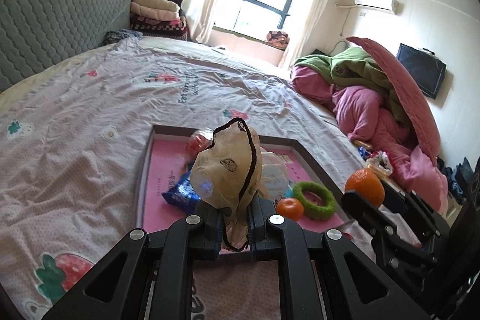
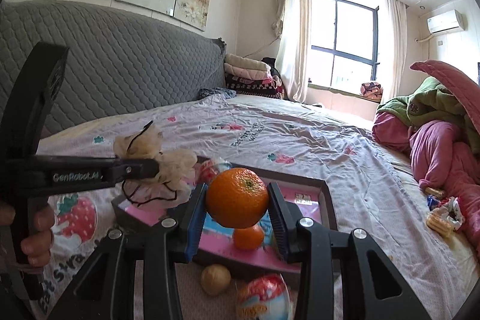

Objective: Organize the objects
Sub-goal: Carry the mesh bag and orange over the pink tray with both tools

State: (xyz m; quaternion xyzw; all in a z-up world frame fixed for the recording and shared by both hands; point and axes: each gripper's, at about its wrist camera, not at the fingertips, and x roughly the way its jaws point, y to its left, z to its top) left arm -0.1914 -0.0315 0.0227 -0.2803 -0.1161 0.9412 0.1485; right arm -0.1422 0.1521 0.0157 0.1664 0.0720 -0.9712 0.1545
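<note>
1. Your left gripper (image 1: 235, 225) is clamped on a cream plastic bag (image 1: 231, 167) with a dark drawstring, held above the tray (image 1: 312, 153).
2. Your right gripper (image 2: 237, 215) is squeezing a big orange (image 2: 237, 197) over the same tray.
3. In the tray lie a smaller orange (image 1: 289, 209), a green ring (image 1: 314, 200) and a blue packet (image 1: 180, 194), perhaps a snack.

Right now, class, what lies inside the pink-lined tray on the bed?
Inside the tray: a small orange, a green ring, a blue packet. The beige bag in the left gripper covers the middle.
</note>
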